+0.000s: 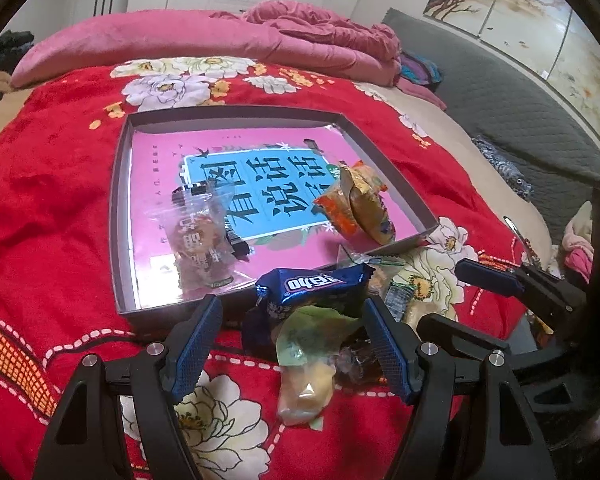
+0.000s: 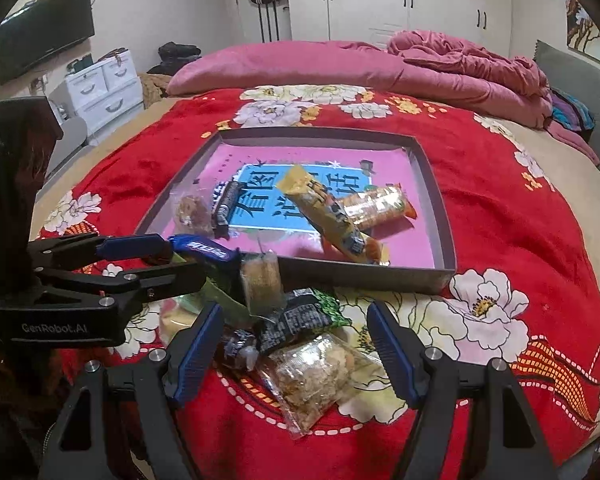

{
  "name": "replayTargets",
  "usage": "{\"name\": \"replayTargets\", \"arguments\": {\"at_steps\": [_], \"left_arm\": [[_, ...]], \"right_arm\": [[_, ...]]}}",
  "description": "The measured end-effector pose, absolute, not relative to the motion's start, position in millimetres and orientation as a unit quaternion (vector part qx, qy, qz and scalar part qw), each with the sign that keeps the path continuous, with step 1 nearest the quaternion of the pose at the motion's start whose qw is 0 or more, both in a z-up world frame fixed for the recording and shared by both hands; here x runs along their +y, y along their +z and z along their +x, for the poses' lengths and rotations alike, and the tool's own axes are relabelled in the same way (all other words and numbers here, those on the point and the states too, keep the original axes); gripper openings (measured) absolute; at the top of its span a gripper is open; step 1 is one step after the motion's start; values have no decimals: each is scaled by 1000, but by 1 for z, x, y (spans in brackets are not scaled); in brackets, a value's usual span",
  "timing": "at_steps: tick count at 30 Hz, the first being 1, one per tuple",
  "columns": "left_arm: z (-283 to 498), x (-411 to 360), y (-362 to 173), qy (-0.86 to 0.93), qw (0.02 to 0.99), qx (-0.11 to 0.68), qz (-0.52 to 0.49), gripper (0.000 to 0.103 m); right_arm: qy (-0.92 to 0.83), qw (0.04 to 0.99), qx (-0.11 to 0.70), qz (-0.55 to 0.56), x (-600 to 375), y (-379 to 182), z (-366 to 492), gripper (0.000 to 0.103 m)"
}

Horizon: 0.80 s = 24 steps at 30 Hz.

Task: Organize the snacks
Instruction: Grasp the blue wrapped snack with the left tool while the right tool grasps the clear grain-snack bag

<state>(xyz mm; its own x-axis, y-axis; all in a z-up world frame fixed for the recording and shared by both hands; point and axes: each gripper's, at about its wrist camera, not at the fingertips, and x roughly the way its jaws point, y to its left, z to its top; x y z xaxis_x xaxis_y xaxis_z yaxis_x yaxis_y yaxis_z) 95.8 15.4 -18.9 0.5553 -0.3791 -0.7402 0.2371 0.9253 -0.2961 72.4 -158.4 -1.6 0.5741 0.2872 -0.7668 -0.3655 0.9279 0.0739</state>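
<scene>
Left gripper (image 1: 292, 344) was angled down, jaws apart over loose snacks (image 1: 308, 360) on bed (image 1: 60, 200); right gripper (image 2: 296, 348) likewise, nothing gripped. Box (image 2: 444, 216) was seen just beyond.

My left camera looks down, close over the snack pile (image 1: 320, 320), toward the box (image 1: 120, 208). My right camera looks from the right side; both share the pile, box and blanket (image 2: 500, 208).
</scene>
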Motion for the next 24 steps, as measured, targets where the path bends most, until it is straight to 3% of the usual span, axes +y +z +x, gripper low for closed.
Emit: {"name": "replayTargets", "arguments": {"at_steps": [15, 24], "left_arm": [[104, 17, -27, -180, 864, 457, -109, 75], [108, 12, -32, -179, 861, 463, -109, 75]], "right_arm": [[191, 880, 434, -37, -147, -21, 90, 73], [209, 878, 428, -48, -137, -30, 100, 52]]}}
